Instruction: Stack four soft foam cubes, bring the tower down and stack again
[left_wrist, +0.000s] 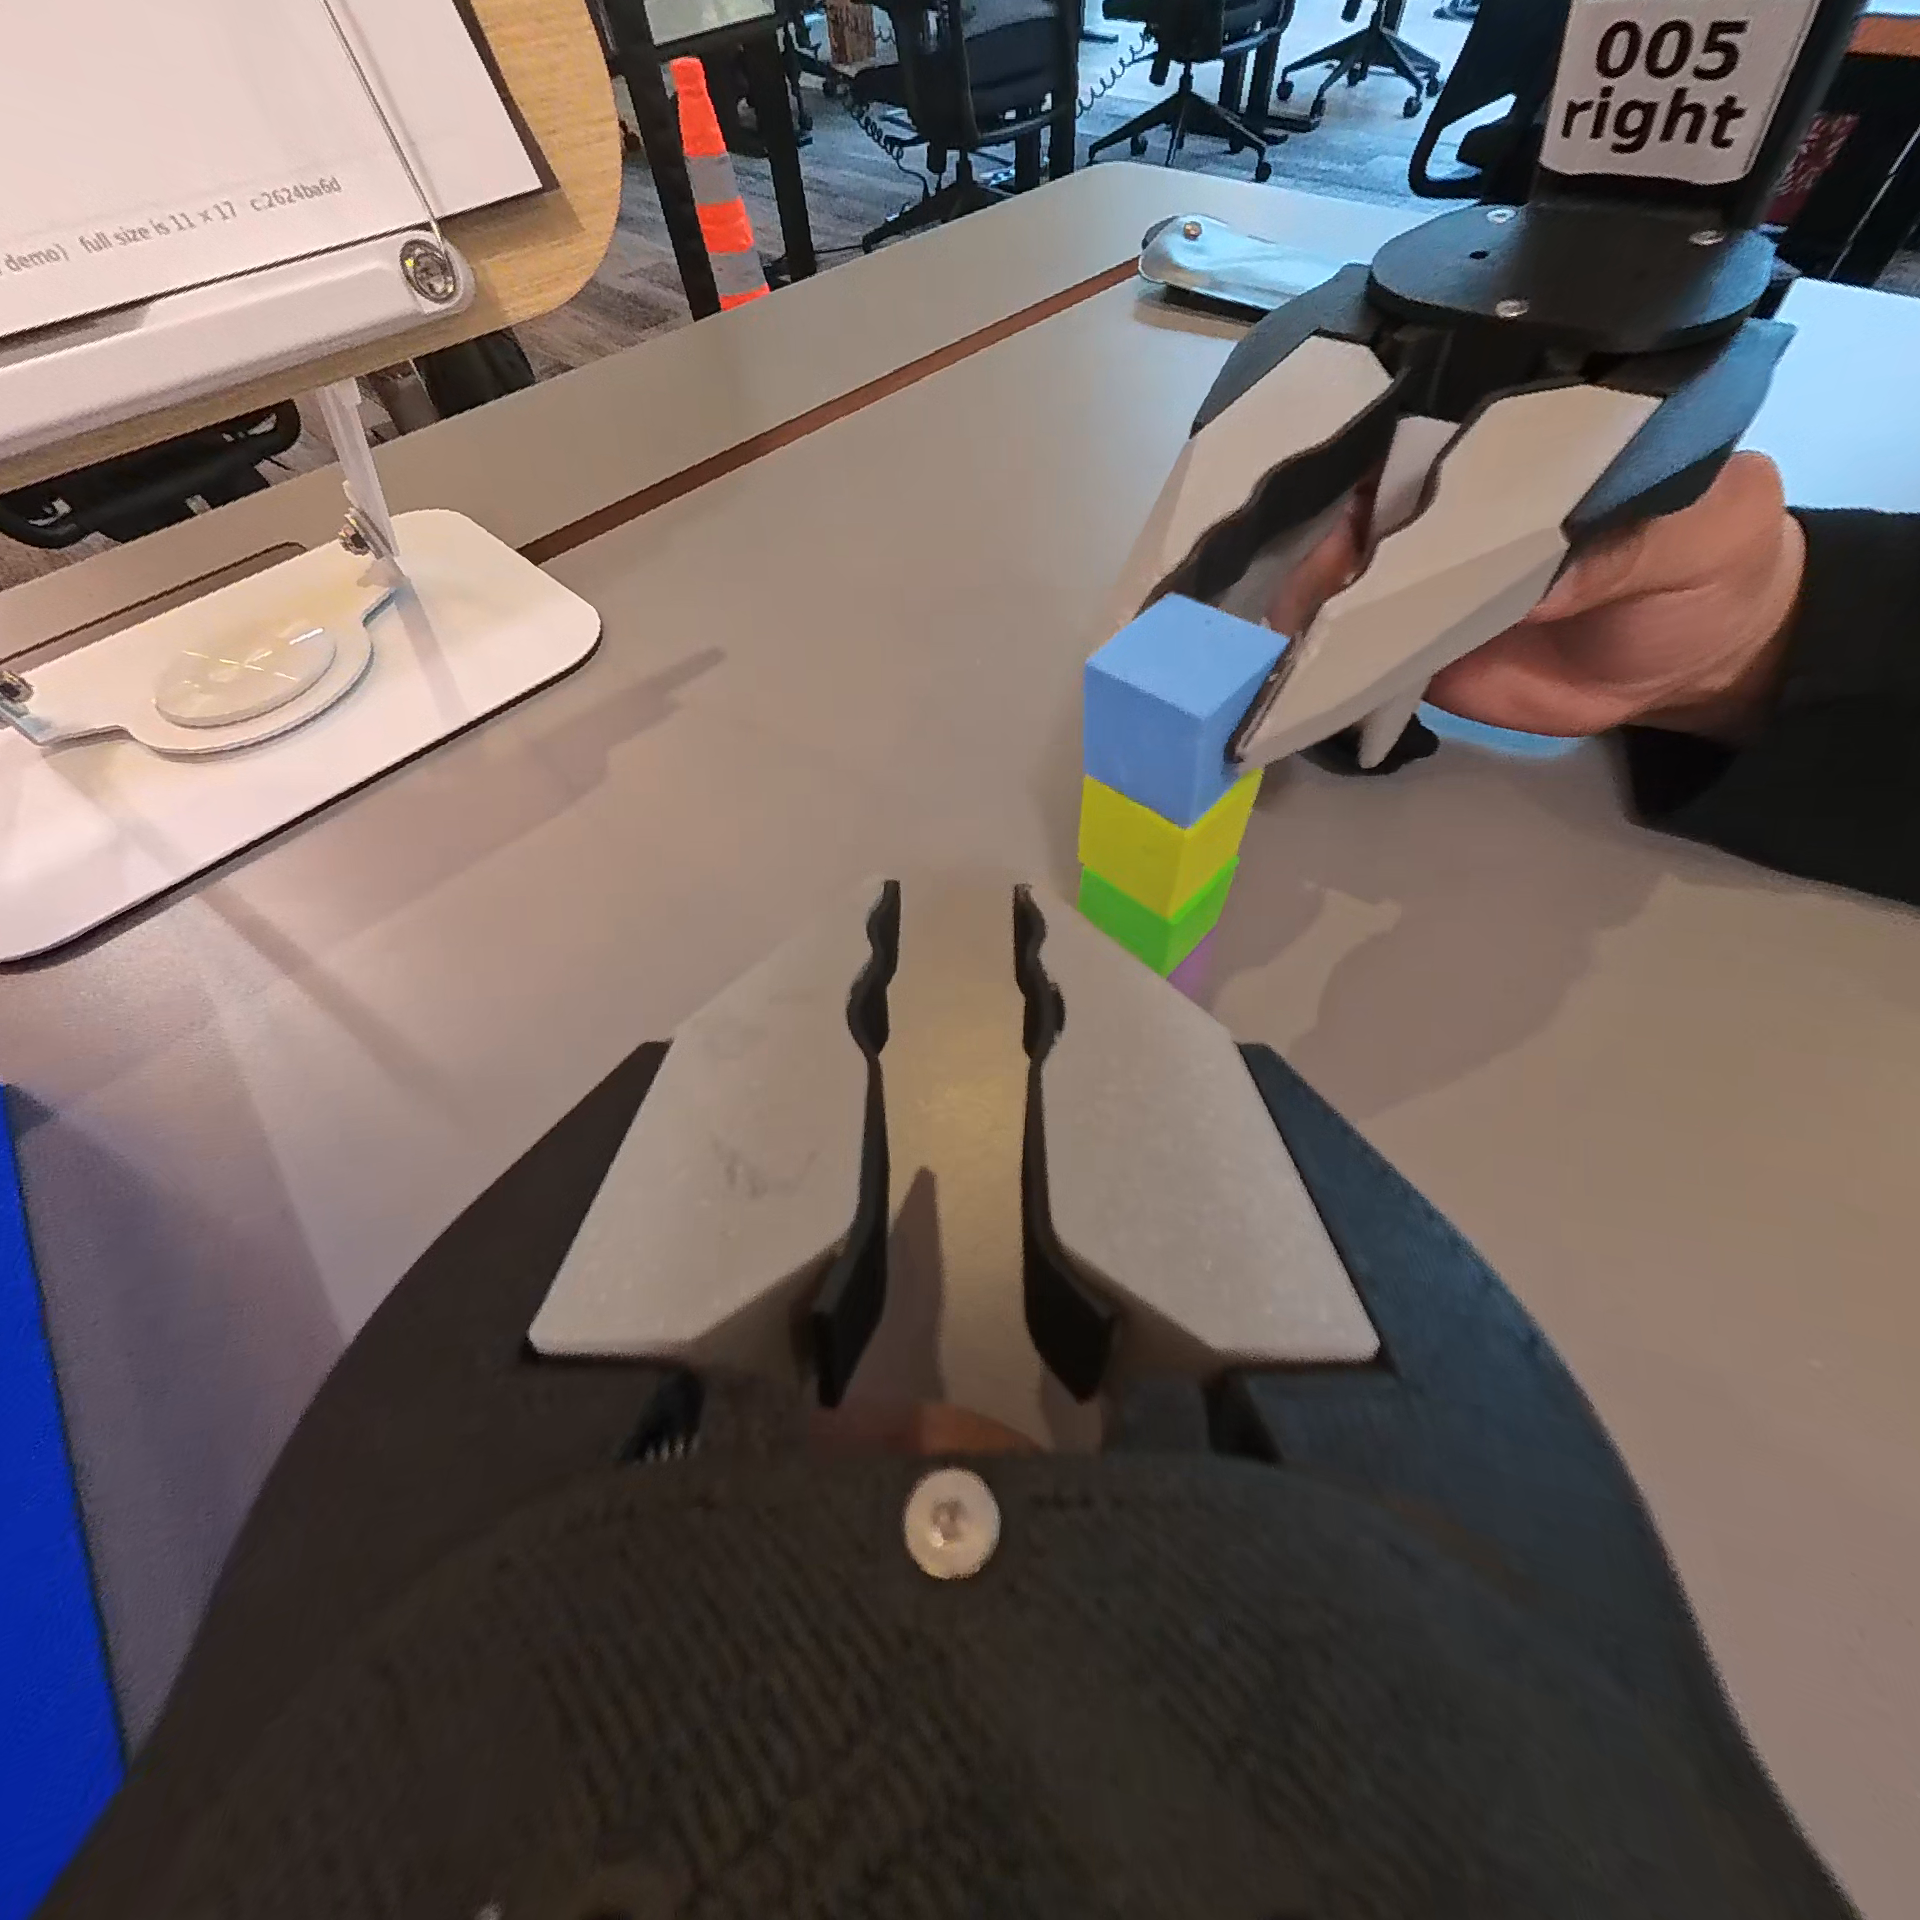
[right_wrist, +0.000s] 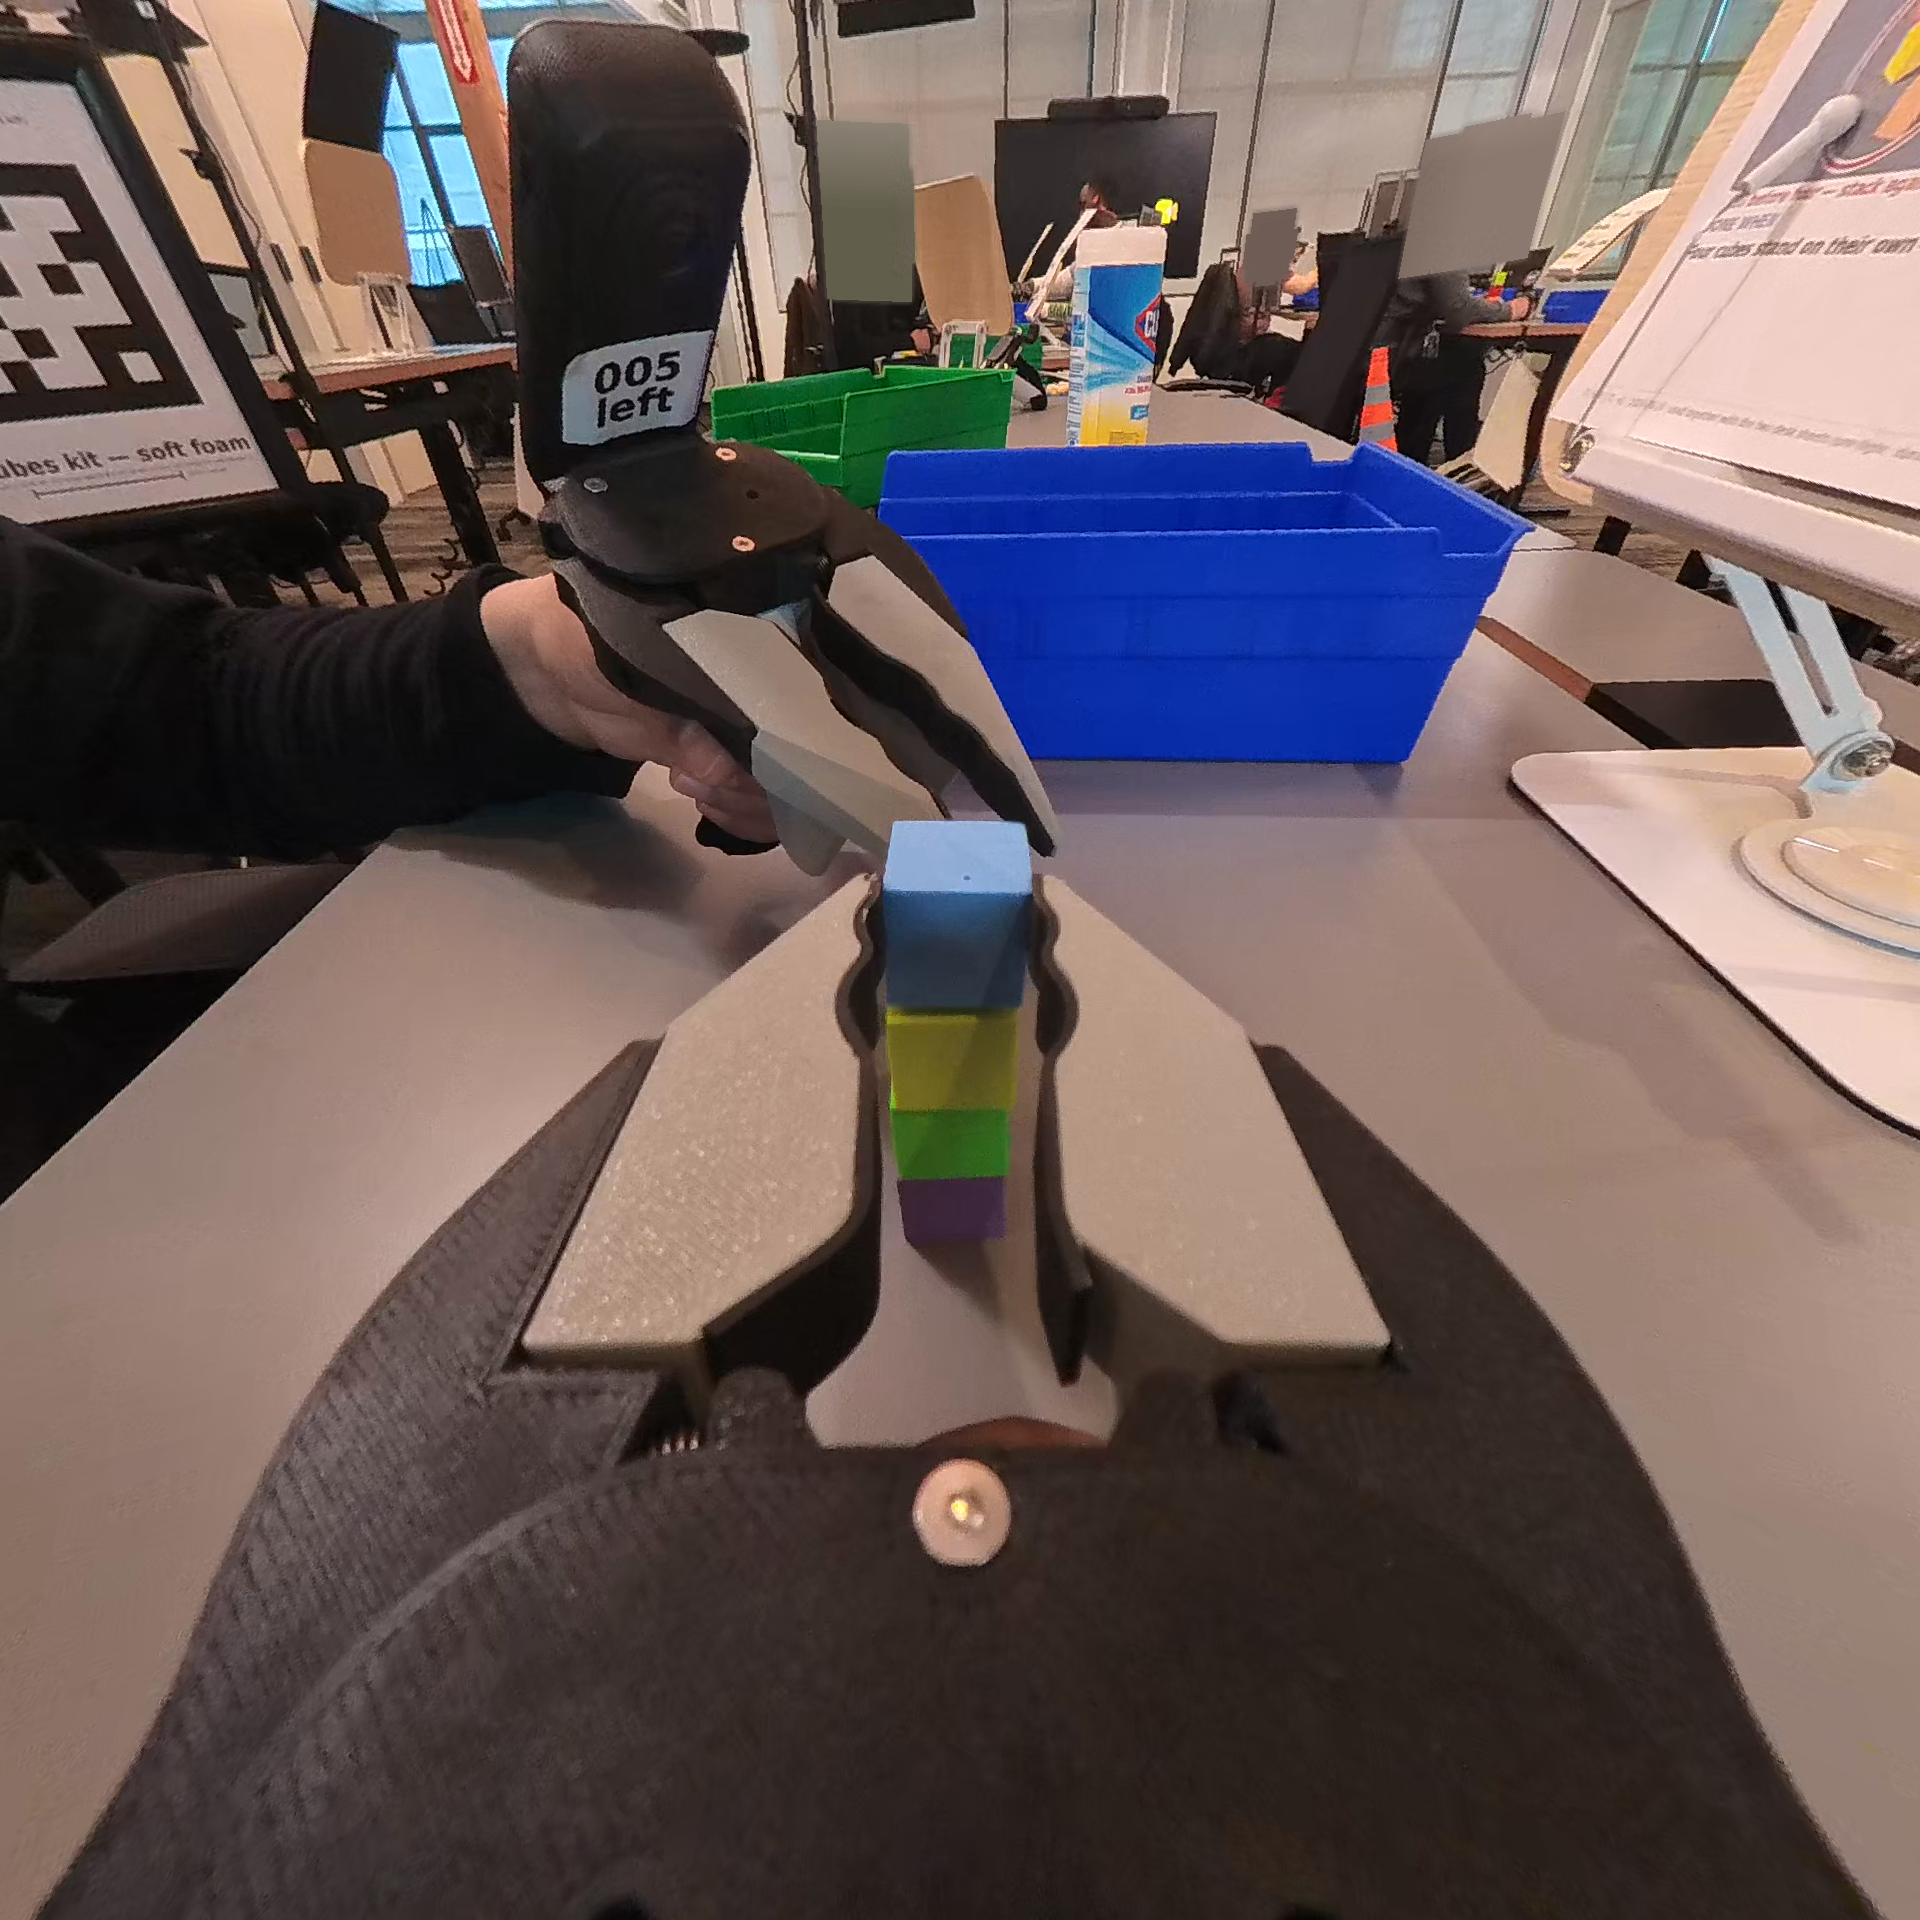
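A tower of four foam cubes stands on the grey table (right_wrist: 1455, 1247): blue cube (right_wrist: 956, 935) on top, then yellow (right_wrist: 951, 1060), green (right_wrist: 951, 1143) and purple (right_wrist: 951, 1210) at the bottom. My right gripper (right_wrist: 956, 896) is shut on the blue cube, one finger on each side, while the cube rests on the yellow one. In the left wrist view the tower shows blue (left_wrist: 1164, 717), yellow (left_wrist: 1153, 842) and green (left_wrist: 1143, 920), with the right gripper (left_wrist: 1210, 665) reaching down from the right. My left gripper (left_wrist: 956, 914) is open and empty, just left of the tower; it also shows behind it (right_wrist: 992, 831).
A blue bin (right_wrist: 1195, 623) stands behind the tower, with a green bin (right_wrist: 862, 426) and a wipes canister (right_wrist: 1117, 343) farther back. A document stand with a white base (left_wrist: 260, 686) is at the left of the left wrist view. A framed sign (right_wrist: 94, 312) stands off the table.
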